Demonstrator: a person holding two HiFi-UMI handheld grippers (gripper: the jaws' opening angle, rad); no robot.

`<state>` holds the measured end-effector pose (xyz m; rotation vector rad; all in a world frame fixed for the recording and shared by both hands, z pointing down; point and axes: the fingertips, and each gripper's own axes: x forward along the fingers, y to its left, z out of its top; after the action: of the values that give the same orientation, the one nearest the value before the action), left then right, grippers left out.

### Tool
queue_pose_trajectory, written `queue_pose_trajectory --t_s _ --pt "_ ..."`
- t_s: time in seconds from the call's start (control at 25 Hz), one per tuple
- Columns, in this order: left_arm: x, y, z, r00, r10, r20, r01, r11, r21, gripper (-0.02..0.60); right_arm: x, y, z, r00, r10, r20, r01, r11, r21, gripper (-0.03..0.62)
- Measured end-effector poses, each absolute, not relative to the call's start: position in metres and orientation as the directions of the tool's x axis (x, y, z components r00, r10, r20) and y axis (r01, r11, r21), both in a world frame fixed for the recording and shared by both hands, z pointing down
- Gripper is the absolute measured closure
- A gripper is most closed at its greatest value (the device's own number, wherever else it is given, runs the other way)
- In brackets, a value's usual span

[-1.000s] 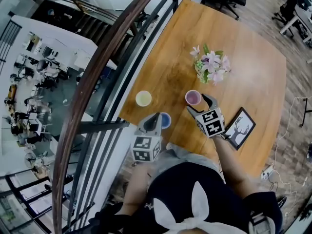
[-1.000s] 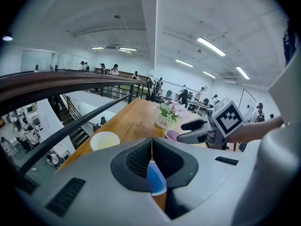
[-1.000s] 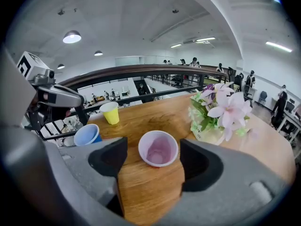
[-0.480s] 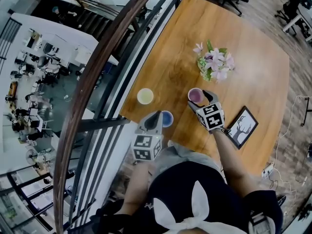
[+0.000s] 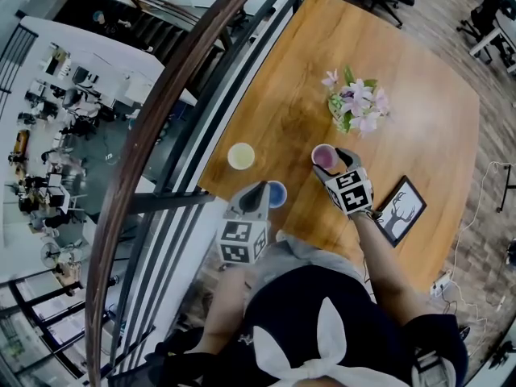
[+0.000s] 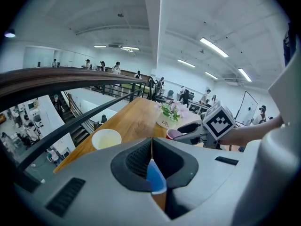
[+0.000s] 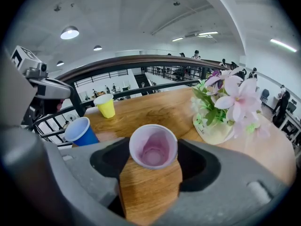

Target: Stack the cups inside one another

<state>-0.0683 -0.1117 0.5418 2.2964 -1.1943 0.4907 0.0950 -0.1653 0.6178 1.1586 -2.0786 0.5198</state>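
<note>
Three paper cups stand apart on the wooden table (image 5: pixel 403 71). The pink cup (image 5: pixel 324 156) sits upright between the jaws of my right gripper (image 5: pixel 330 163). In the right gripper view the pink cup (image 7: pixel 153 146) fills most of the gap of my right gripper (image 7: pixel 154 149). Those jaws have just been closing, and the cup's rim shows no squeeze. My left gripper (image 5: pixel 259 189) is shut and empty, hovering just in front of the blue cup (image 5: pixel 276 193). Through its closed jaws in the left gripper view I see the blue cup (image 6: pixel 155 178). The yellow cup (image 5: pixel 240 156) stands further left near the table edge.
A pot of pink flowers (image 5: pixel 355 111) stands beyond the pink cup. A framed deer picture (image 5: pixel 401 210) lies to the right. A curved railing (image 5: pixel 161 127) and a drop run along the table's left edge, close to the yellow and blue cups.
My right gripper has slid forward so that its jaws now flank the pink cup. The left gripper and the other cups have stayed put.
</note>
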Motion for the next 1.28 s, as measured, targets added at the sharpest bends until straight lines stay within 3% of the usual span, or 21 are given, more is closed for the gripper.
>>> queue_pose_trajectory --t_s 0.52,1.28 --pt "-0.071 -0.110 0.533 0.541 -0.672 0.506 -0.839 -0.478 0.261 0.561 0.095 -0.169 0.577 -0.376 -0.637 0.673 -0.852 0.523 0.019 0.279" --pt "-0.115 -0.097 0.505 0.460 -0.756 0.466 -0.887 -0.411 0.209 0.560 0.063 -0.152 0.446 -0.486 -0.749 0.450 -0.829 0.558 0.035 0.279"
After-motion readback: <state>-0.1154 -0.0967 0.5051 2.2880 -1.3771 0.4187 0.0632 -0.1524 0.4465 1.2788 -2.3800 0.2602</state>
